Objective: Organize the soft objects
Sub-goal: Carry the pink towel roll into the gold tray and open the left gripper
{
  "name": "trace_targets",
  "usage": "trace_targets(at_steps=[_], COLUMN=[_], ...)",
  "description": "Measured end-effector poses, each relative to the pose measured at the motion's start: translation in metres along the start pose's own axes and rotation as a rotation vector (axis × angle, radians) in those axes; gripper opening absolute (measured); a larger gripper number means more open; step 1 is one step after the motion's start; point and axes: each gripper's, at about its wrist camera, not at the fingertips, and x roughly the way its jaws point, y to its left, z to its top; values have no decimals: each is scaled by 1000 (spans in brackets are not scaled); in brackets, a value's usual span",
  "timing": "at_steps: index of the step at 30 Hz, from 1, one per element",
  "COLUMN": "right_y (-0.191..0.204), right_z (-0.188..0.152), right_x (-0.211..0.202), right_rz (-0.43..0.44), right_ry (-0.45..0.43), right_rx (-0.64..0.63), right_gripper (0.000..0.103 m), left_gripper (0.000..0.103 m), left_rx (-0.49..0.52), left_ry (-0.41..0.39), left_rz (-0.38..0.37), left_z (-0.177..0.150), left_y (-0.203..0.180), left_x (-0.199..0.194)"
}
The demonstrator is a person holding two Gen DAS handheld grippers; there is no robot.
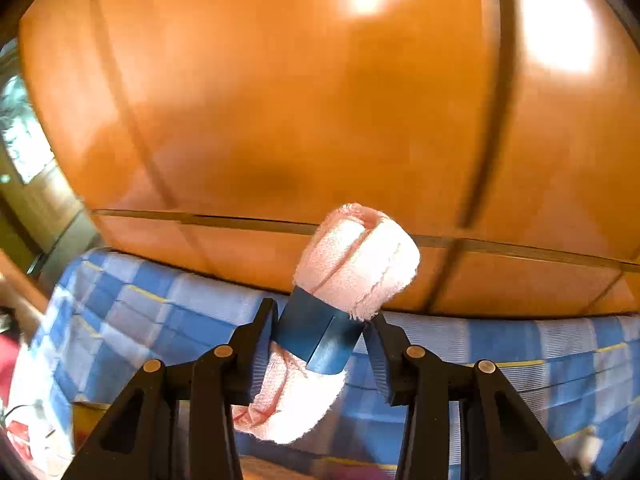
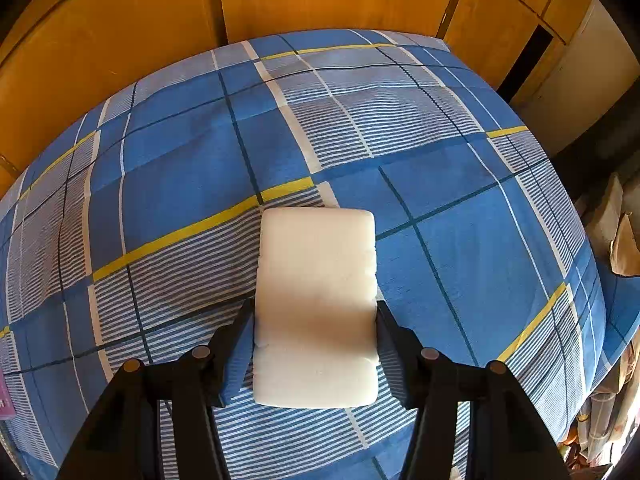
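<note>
In the left wrist view my left gripper point(image 1: 320, 332) is shut on a rolled pink towel point(image 1: 356, 264) with a dark blue band point(image 1: 316, 336) around its middle. The roll stands tilted between the fingers, lifted above the blue plaid bed cover point(image 1: 168, 320). In the right wrist view my right gripper point(image 2: 316, 344) is shut on a white foam block point(image 2: 316, 304). The block lies flat and long between the fingers, just above or on the plaid bed cover point(image 2: 180, 176); I cannot tell which.
Orange wooden wardrobe panels point(image 1: 280, 100) rise behind the bed and also show in the right wrist view point(image 2: 120, 40). Bags and clutter point(image 2: 616, 240) sit off the bed's right edge. A red and white item point(image 1: 20, 436) lies at the far left.
</note>
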Motion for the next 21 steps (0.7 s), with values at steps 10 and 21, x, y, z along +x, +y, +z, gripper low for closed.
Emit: trace_targets(at_steps=[10,21], right_y=[16,25], right_z=[-13,-29], right_x=[4,-11], right_rz=[-24,-81], right_ry=[-31,-99], right_rx=[-26,-106], right_gripper=[57,56], left_gripper=[44,44], left_rx=[-119,-185], left_ry=[61,80], left_rz=[54,59], left_z=[-81,-204], left_y=[159,265], left_x=[14,9])
